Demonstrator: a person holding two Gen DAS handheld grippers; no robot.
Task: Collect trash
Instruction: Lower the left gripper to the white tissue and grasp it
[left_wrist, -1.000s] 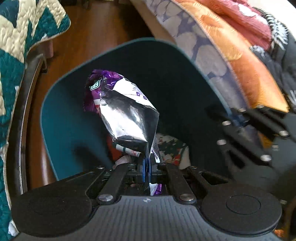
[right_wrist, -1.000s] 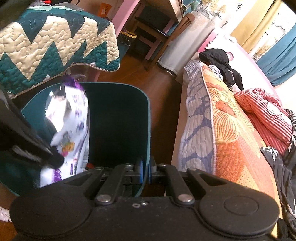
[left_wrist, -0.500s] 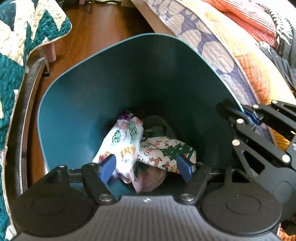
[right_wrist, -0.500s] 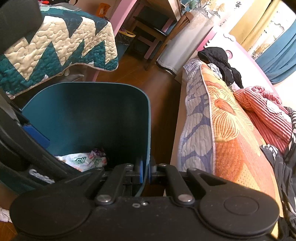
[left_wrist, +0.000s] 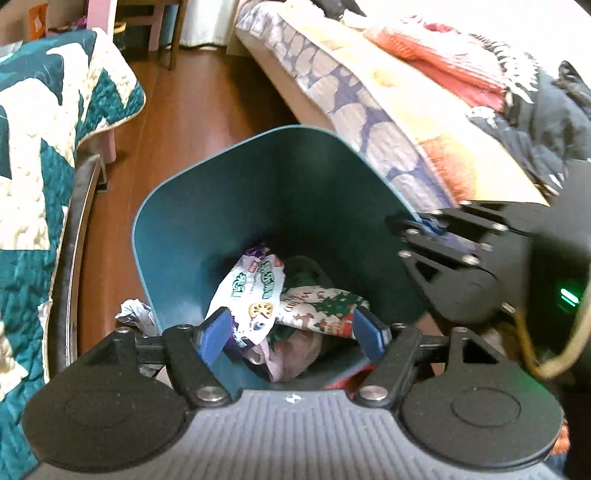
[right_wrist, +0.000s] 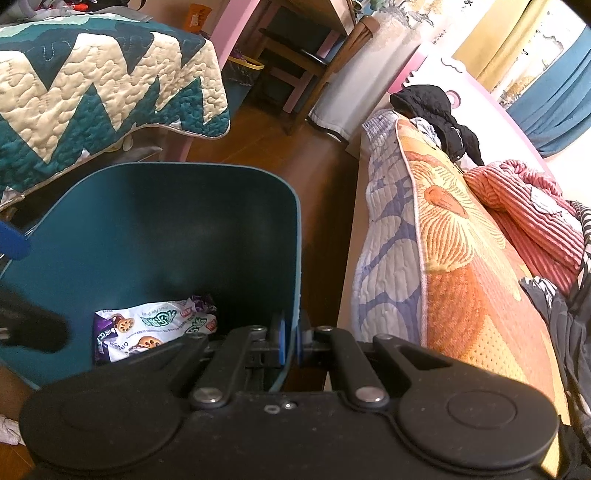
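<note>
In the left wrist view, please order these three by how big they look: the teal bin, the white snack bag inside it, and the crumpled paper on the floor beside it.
1. teal bin, by far the largest.
2. white snack bag.
3. crumpled paper, smallest, partly hidden behind the left gripper.

Wood floor (right_wrist: 325, 177) between quilted bed (right_wrist: 443, 236) and pink chair (right_wrist: 295, 74).
</note>
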